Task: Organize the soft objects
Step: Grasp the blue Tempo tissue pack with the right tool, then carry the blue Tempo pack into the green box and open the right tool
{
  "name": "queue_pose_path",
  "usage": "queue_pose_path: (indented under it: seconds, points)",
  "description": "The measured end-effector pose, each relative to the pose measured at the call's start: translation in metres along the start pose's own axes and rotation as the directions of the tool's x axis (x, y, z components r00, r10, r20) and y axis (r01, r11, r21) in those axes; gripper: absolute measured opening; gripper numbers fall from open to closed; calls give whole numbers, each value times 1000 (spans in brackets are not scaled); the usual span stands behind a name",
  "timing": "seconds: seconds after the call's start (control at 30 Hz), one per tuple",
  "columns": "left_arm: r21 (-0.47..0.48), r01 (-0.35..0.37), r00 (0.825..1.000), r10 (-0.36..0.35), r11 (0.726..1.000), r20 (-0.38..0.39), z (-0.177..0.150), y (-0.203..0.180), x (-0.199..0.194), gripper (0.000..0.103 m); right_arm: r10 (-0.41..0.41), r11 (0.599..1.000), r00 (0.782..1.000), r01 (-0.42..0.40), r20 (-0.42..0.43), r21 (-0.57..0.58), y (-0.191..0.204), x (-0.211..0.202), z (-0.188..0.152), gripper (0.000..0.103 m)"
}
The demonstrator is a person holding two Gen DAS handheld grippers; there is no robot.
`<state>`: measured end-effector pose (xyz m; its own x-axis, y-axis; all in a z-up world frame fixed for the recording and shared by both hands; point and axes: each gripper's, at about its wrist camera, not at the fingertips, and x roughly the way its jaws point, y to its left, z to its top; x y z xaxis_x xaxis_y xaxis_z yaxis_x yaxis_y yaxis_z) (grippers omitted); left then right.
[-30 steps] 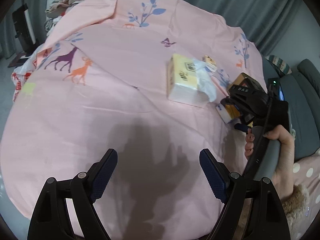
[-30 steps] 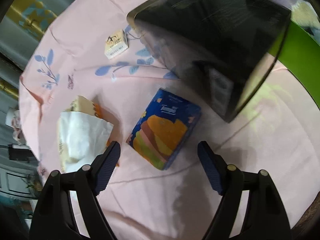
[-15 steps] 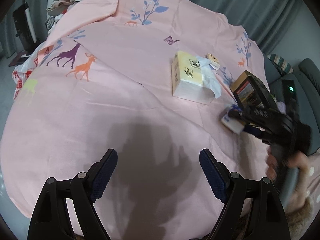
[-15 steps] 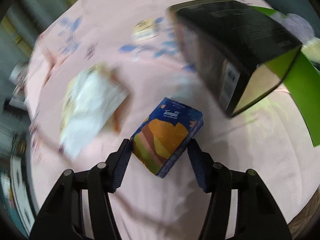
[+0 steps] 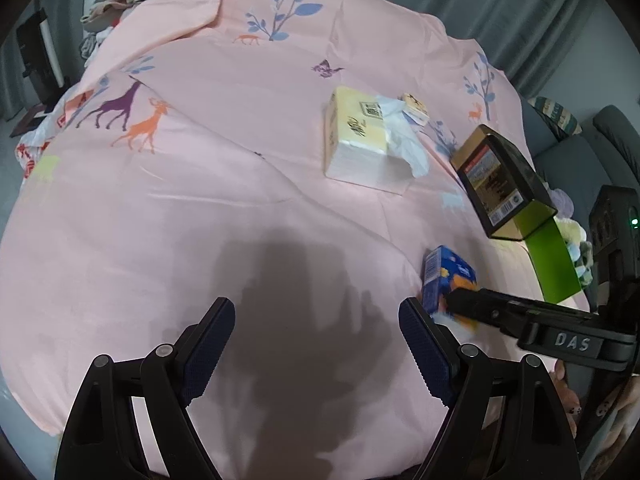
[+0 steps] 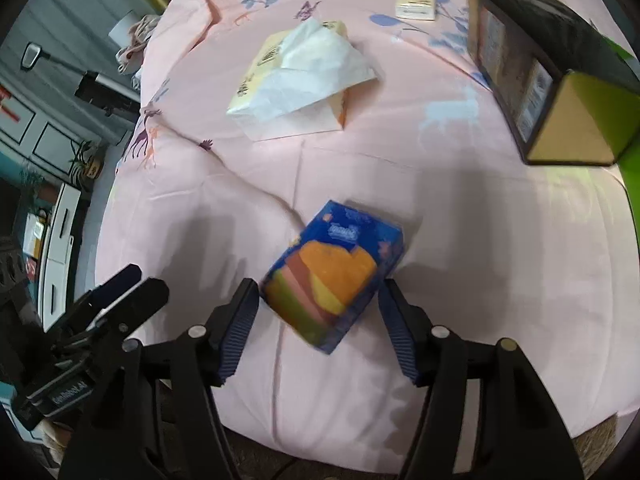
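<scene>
Tissues in a blue pack (image 6: 334, 272) sit right between the two fingers of the right gripper (image 6: 316, 312). The pack lies slanted, its long side running up and away to the right, so the fingers face its two long sides. The jaws have just been opening a little, and they stand close beside the pack; I cannot tell if they press it or if it rests on the pink bed cover (image 5: 208, 184). The left gripper (image 5: 316, 344) is wide open and holds nothing. It is near, but the right one is nearer. I count one blue pack, one big yellow tissue pack (image 5: 360, 140) with a tissue sticking out, one small pack (image 6: 415, 4) and one dark box (image 6: 536, 76).
</scene>
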<state>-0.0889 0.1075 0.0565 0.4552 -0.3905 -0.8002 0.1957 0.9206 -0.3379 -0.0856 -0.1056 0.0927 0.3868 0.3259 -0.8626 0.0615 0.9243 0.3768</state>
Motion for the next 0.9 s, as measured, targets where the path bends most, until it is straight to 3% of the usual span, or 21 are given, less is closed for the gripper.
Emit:
queue_pose_path:
  seconds: [0.13,0.27,0.4,0.53,0.63,0.9]
  points:
    - [-4,68,998,-68,998,-5,-2,-10,4,84,33,998,998,-35,60,43,-9,-18,-2,65]
    - [5,178,984,-178,984,-26,-4,-29,14,84,84,988,993,-94,85,123,-22,-17,-4,64]
    - [39,228,973,-226,973,-54,-4,-51,26,59,157,967,985,-169,75,193,-33,-7,-8,51]
    - [49,267,958,-260,962,-121,-5,-66,46,39,197,953,979,-203,47,223,-36,4,-9,48]
    - [61,259,956,-246,964,-160,-7,-75,61,37,198,949,980,-198,22,244,-42,15,-8,46]
    - [188,232,971,-215,954,-106,4,-107,43,36,230,935,967,-252,112,250,-58,-6,-1,44]
